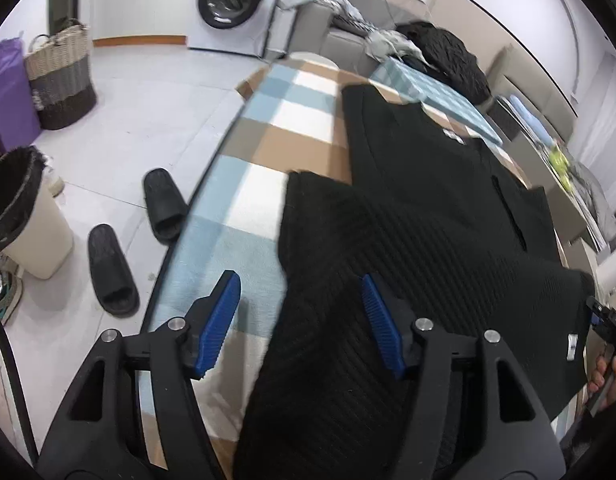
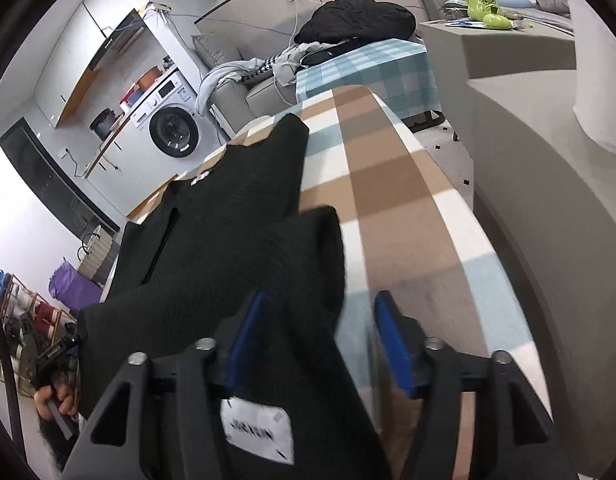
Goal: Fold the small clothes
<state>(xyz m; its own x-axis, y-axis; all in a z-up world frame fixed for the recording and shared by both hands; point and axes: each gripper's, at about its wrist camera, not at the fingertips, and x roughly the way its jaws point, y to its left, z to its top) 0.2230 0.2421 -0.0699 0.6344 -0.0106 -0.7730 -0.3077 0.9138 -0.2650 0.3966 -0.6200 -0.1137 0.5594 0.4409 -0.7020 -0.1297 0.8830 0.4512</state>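
black knit garment [image 1: 408, 216] flat on checked table cover [image 1: 268, 128] | left gripper [image 1: 300, 320] jaws apart, gripping nothing | right gripper [image 2: 320, 332] jaws apart, gripping nothing

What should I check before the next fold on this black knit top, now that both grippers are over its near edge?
1. Left gripper open: ok, jaws apart, pads not pressing the black knit top.
2. Right gripper open: ok, jaws apart; cloth lies against the left pad only.
3. Near edge folded over the body: ok, a folded layer lies across the lower part in both views.
4. Top fully on the checked cloth: cannot tell, the nearest part is hidden under the grippers.
5. Fold lying flat and even: not ok, the folded layer's corner bulges.
6. Far end flat: ok, it lies spread out.
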